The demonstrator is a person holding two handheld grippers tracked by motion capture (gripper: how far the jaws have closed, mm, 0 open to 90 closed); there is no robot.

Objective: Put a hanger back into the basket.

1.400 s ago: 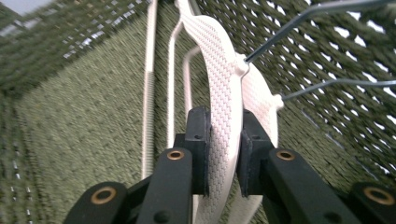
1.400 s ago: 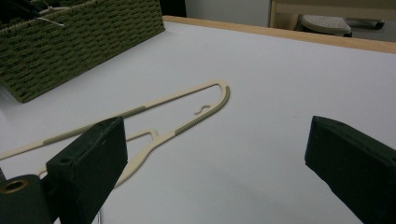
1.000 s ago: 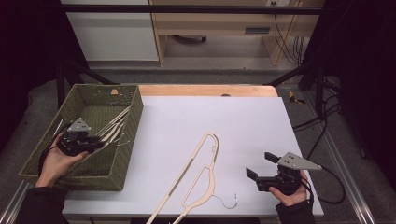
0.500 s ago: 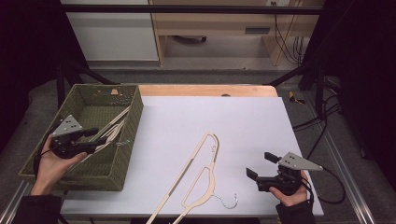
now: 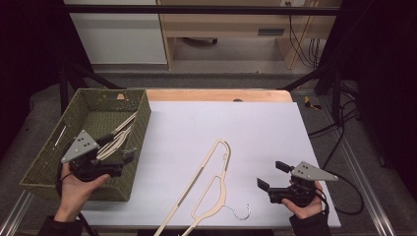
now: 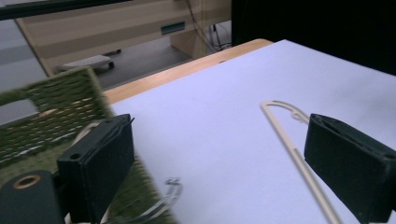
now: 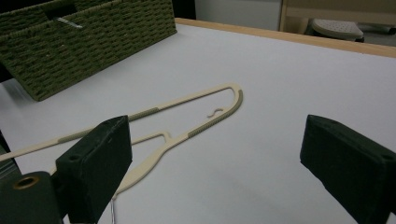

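While a cream hanger [image 5: 209, 189] lies flat on the white table [image 5: 246, 128], near its front edge, neither tool grips it. Its long arm runs diagonally from the rounded end near the table's middle down toward the front left, and its metal hook [image 5: 242, 212] rests at the near side. In the right gripper view the same hanger [image 7: 177, 126] stretches across the table ahead of the black jaws, apart from them.

Over the green woven basket [image 5: 44, 162], which stands on the left part of the table, the left gripper [image 5: 115, 153] is held in the person's left hand [image 5: 78, 189], its jaws spread wide and gripping nothing. Several more pale hangers [image 5: 118, 137] lie inside the basket just beneath and beside it; whether the gripper touches them is hard to tell from the high view. In the left gripper view a thin wire hook [image 6: 163, 198] shows blurred at the basket's [image 6: 56, 112] near edge, between the jaws.

At the table's front right, the right gripper [image 5: 272, 176] sits in the person's right hand [image 5: 305, 204], also gaping and empty, pointing leftward at the hanger, with bare table between.
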